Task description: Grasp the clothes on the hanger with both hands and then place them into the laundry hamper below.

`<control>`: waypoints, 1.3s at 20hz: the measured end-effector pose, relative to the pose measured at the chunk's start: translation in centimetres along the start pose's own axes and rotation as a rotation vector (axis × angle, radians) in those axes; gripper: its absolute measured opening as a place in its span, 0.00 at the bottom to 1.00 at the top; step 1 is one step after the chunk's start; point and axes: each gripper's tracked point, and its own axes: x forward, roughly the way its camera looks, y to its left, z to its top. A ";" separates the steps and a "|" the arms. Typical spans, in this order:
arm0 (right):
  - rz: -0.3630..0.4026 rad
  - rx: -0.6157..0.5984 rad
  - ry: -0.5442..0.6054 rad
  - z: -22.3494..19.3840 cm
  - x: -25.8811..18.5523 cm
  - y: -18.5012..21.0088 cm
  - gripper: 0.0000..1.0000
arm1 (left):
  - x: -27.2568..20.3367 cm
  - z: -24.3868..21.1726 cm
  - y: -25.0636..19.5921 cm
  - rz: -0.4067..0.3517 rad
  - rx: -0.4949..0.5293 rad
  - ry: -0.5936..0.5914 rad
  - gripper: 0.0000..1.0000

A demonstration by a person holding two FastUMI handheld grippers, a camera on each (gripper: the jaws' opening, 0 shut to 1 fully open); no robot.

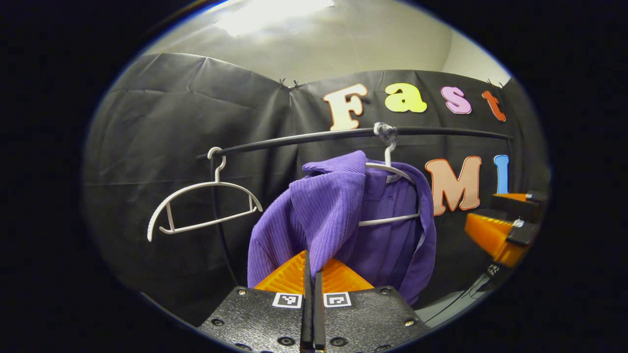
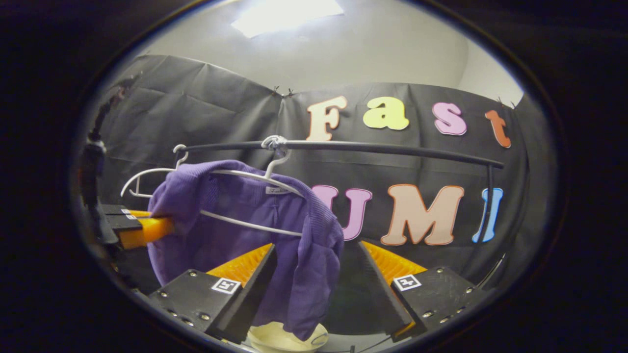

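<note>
A purple knitted garment (image 1: 343, 215) hangs on a white hanger (image 1: 390, 169) from a black rail (image 1: 319, 137). My left gripper (image 1: 313, 267) is shut, with a fold of the garment's near shoulder pinched at its tips. In the right gripper view the left gripper (image 2: 147, 229) meets the garment (image 2: 235, 220) at its left shoulder. My right gripper (image 2: 314, 262) stands open, and the garment's right side hangs down between its fingers without being touched. The right gripper (image 1: 505, 230) also shows at the right of the left gripper view. A pale round hamper rim (image 2: 267, 340) lies below the garment.
An empty white hanger (image 1: 201, 206) hangs on the same rail to the left of the garment, seen again behind it as the bare hanger (image 2: 140, 179). The rail's upright post (image 2: 488, 196) stands at the right. Black cloth walls close the booth behind.
</note>
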 end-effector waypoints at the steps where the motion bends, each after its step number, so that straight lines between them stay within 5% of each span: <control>1: 0.001 -0.001 0.000 -0.4 1.2 0.4 0.97 | 0.0 0.4 0.4 0.006 0.004 -0.010 0.02; 9: -0.055 0.029 0.056 -4.3 9.3 0.3 0.97 | 0.2 1.8 2.5 0.032 0.027 -0.038 0.02; 17: -0.070 0.098 0.155 -8.6 11.5 0.3 0.92 | 0.2 3.0 3.7 0.035 0.044 -0.072 0.02; 22: -0.103 0.053 0.175 -9.0 11.0 -0.3 0.25 | 0.2 3.7 4.1 0.038 0.048 -0.088 0.02; 24: -0.115 0.030 0.200 -9.2 11.0 -0.9 0.26 | 0.1 4.1 4.5 0.042 0.038 -0.098 0.02; 25: -0.118 0.025 0.201 -8.9 10.8 -1.0 0.05 | 0.3 4.3 4.6 0.042 0.031 -0.102 0.02; 26: -0.125 0.018 0.201 -8.7 10.6 -1.2 0.05 | 0.2 4.4 4.7 0.042 0.025 -0.102 0.02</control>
